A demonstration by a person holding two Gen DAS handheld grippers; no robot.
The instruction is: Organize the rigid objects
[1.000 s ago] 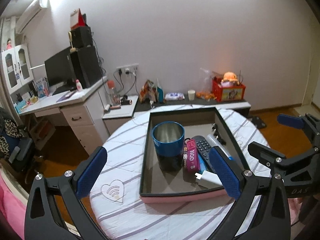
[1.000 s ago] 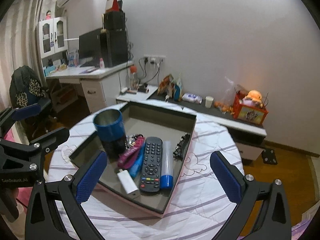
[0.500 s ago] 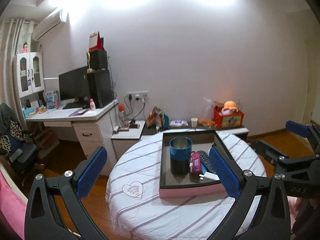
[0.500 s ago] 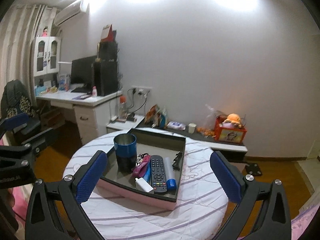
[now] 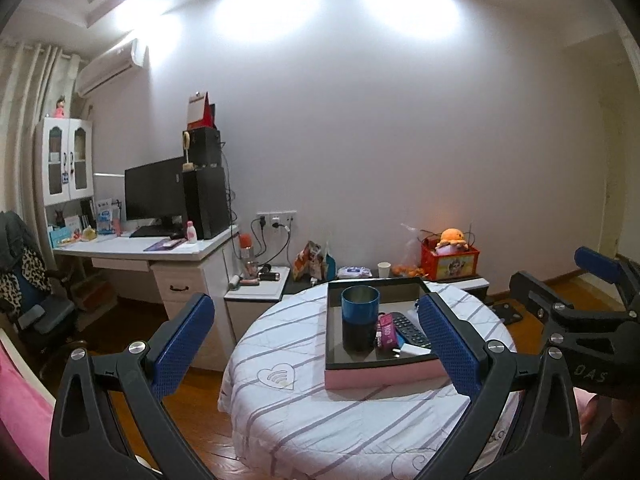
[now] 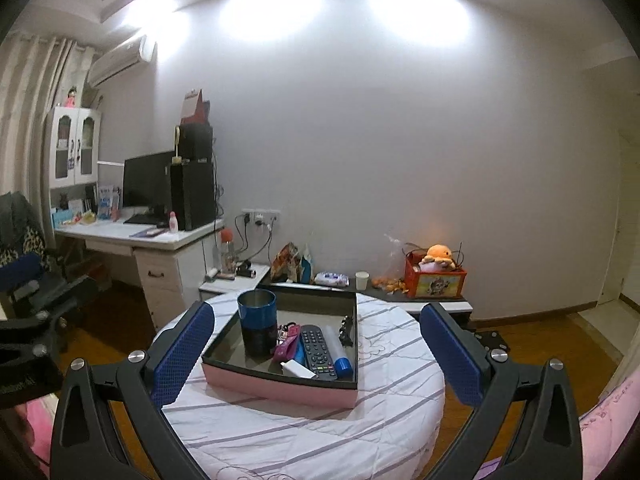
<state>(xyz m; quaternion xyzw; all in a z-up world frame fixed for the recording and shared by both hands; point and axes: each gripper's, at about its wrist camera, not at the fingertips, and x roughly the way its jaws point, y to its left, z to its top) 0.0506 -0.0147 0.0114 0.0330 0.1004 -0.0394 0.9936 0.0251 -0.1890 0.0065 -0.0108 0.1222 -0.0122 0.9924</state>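
Note:
A pink-sided tray [image 5: 376, 377] [image 6: 280, 388] sits on a round table with a striped white cloth [image 5: 340, 432] [image 6: 304, 428]. In it stand a blue cup [image 5: 359, 320] [image 6: 257, 322], a black remote [image 6: 317, 347] [image 5: 410, 329], a magenta pouch [image 6: 287, 346] [image 5: 386, 331], a white charger [image 6: 297, 368] [image 5: 412, 350], a blue-capped tube [image 6: 339, 352] and a black clip [image 6: 346, 330]. My left gripper [image 5: 320, 348] is open and empty, well back from the table. My right gripper [image 6: 318, 352] is open and empty, also held back; it shows at the right of the left wrist view [image 5: 592, 316].
A white desk [image 5: 160, 248] with monitor and computer tower stands at the left. A low cabinet [image 6: 360, 286] along the wall holds snacks, a paper cup and a red box with an orange plush. An office chair [image 5: 28, 300] is far left. Wooden floor surrounds the table.
Both grippers have pulled back and up from the tray, which now looks smaller and farther. Both stay open and empty. The objects in the tray have not moved.

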